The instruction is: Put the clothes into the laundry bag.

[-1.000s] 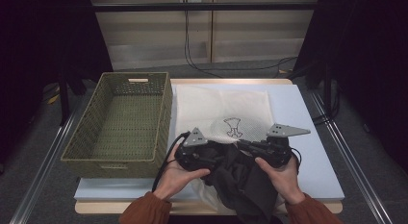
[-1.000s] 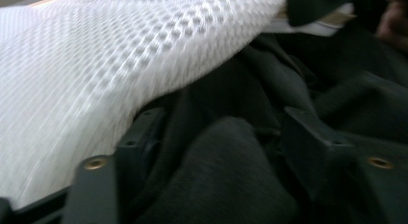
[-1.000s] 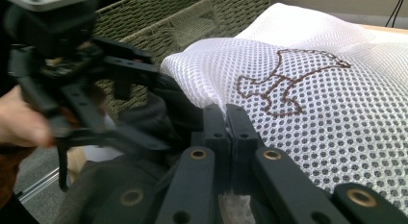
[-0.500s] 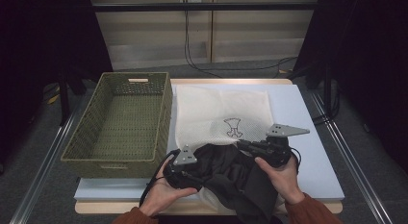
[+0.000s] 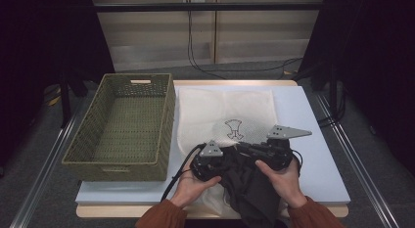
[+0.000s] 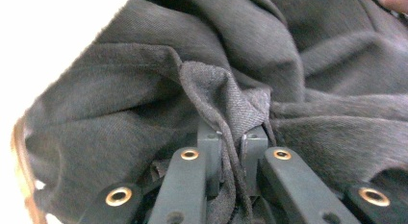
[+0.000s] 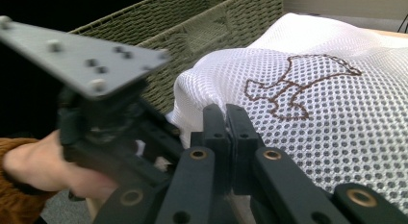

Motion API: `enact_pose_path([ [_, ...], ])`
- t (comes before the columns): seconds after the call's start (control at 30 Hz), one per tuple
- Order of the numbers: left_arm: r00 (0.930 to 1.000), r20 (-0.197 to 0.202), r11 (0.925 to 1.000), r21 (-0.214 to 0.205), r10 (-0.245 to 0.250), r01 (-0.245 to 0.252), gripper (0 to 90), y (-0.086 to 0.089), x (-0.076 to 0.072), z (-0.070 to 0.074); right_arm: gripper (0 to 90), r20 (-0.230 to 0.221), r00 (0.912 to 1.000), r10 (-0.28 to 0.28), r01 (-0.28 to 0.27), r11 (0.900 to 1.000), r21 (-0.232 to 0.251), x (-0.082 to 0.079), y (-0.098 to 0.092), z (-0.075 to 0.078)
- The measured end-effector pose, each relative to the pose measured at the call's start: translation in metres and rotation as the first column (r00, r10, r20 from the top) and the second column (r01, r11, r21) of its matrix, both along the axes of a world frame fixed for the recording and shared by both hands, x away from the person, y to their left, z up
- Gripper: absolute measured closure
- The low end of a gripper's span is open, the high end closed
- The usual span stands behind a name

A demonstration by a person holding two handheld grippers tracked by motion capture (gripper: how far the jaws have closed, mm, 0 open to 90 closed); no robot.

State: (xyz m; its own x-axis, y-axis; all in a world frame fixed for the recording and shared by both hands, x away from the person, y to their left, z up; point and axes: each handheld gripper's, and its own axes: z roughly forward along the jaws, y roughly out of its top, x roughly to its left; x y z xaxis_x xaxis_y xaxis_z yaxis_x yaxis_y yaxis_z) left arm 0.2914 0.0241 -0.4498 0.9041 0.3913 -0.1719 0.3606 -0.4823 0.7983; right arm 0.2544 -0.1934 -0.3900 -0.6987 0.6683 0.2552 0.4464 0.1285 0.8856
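A dark garment (image 5: pixel 249 189) lies bunched at the near edge of the table, hanging over it. My left gripper (image 5: pixel 229 164) has just closed its jaws, and they are now shut on a fold of that garment (image 6: pixel 288 65), which rises between the pads (image 6: pixel 210 142). A white mesh bag (image 5: pixel 220 110) with a brown emblem lies flat behind it. My right gripper (image 5: pixel 247 149) is at the bag's near edge, jaws pressed together with the mesh bag (image 7: pixel 337 113) bunched around them. The left gripper (image 7: pixel 106 123) also appears in the right gripper view.
A green woven basket (image 5: pixel 122 120) stands empty on the left of the table, close beside the mesh bag; its wall (image 7: pixel 192 22) rises behind the grippers. A pale blue mat (image 5: pixel 313 120) covers the tabletop. Cables run across the floor at the back.
My left gripper drew back toward the near edge, then came right onto the dark garment, which is now more bunched between the hands. The right gripper has kept still.
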Motion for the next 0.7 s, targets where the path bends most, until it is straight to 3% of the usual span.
enact_pose_path([
  [0.13, 0.9976, 0.031, 0.9979, 0.018, 0.061, -0.062, 83.5, -0.008, 0.015, 0.003, 89.1, 0.018, 0.9998, 0.002, -0.002, 0.9999, 0.015, -0.004, 0.0, 0.009],
  [0.3, 0.9876, 0.089, 0.9903, 0.04, 0.129, -0.133, 83.5, -0.015, 0.028, 0.006, 89.0, 0.029, 0.9996, 0.002, -0.003, 0.9994, 0.035, -0.008, -0.003, 0.017],
  [0.37, 0.9864, 0.069, 0.9881, 0.027, 0.149, -0.151, 83.2, -0.013, 0.031, 0.004, 89.0, 0.028, 0.9996, 0.003, -0.004, 0.9994, 0.035, -0.009, -0.005, 0.018],
  [0.43, 0.9846, 0.081, 0.9865, 0.041, 0.155, -0.159, 82.1, -0.011, 0.031, 0.001, 89.0, 0.021, 0.9998, 0.003, -0.004, 0.9998, 0.02, -0.008, -0.007, 0.014],
  [0.5, 0.9836, 0.051, 0.9841, 0.03, 0.173, -0.175, 79.9, -0.005, 0.032, -0.003, 89.0, 0.006, 1.0, -0.001, 0.001, 1.0, 0.009, -0.006, -0.008, 0.007],
  [0.53, 0.9845, 0.021, 0.9845, 0.019, 0.174, -0.174, 78.7, -0.002, 0.032, -0.003, 89.0, -0.004, 1.0, -0.004, 0.004, 1.0, -0.005, -0.005, -0.009, 0.002],
  [0.57, 0.9855, 0.015, 0.9855, 0.015, 0.169, -0.169, 77.8, 0.0, 0.03, -0.001, 88.8, -0.009, 1.0, -0.002, 0.002, 0.9999, -0.014, -0.003, -0.01, -0.001],
  [0.6, 0.9866, 0.04, 0.9871, 0.02, 0.158, -0.159, 76.5, 0.002, 0.028, 0.002, 88.7, -0.018, 0.9998, -0.005, 0.005, 0.9999, -0.009, -0.002, -0.01, -0.004],
  [0.67, 0.9897, 0.016, 0.9898, 0.0, 0.143, -0.143, 71.1, 0.008, 0.025, 0.006, 88.6, -0.024, 0.9997, -0.002, 0.001, 0.9999, -0.012, 0.0, -0.011, -0.007],
  [0.7, 0.9909, 0.028, 0.9913, -0.005, 0.132, -0.131, 67.6, 0.01, 0.023, 0.008, 88.5, -0.027, 0.9996, 0.0, -0.001, 0.9999, -0.011, 0.001, -0.011, -0.007],
])
